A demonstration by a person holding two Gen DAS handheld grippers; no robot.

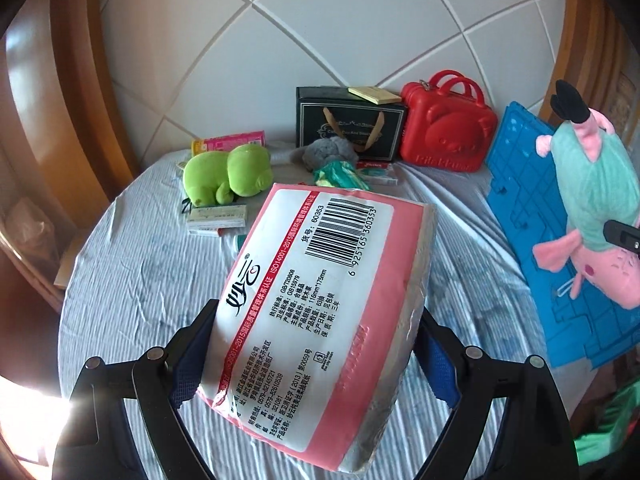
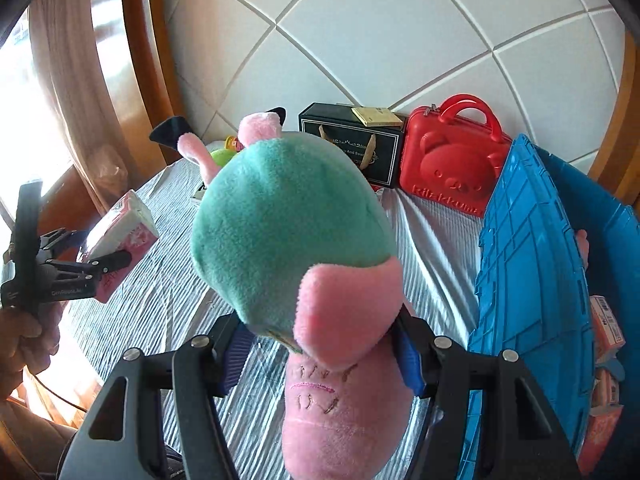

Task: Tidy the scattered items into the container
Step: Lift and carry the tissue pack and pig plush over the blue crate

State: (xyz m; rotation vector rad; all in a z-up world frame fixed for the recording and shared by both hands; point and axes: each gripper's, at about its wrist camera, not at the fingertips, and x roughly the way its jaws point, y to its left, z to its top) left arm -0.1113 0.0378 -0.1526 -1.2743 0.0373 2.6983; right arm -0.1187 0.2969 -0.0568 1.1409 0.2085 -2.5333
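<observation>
My left gripper [image 1: 318, 320] is shut on a pink and white tissue pack [image 1: 332, 248], which it holds up above the striped tablecloth [image 1: 140, 280]. In the right wrist view that gripper [image 2: 90, 248] and the pack [image 2: 124, 224] show at the left, with a hand below them. My right gripper [image 2: 322, 350] is shut on a plush pig [image 2: 288, 232] in a teal dress, gripped near its pink head with its legs pointing away. The pig [image 1: 596, 184] hangs in front of the blue container [image 1: 520, 184]. The blue container [image 2: 532, 280] stands at the right with small pink boxes [image 2: 606, 320] inside.
On the cloth lie a green plush frog [image 1: 228, 176], a grey plush [image 1: 328, 152], flat small boxes [image 1: 218, 220] and a pink pack [image 1: 228, 142]. A black gift box [image 1: 348, 124] with a yellow pad [image 1: 374, 94] and a red bear case [image 1: 448, 132] stand against the wall.
</observation>
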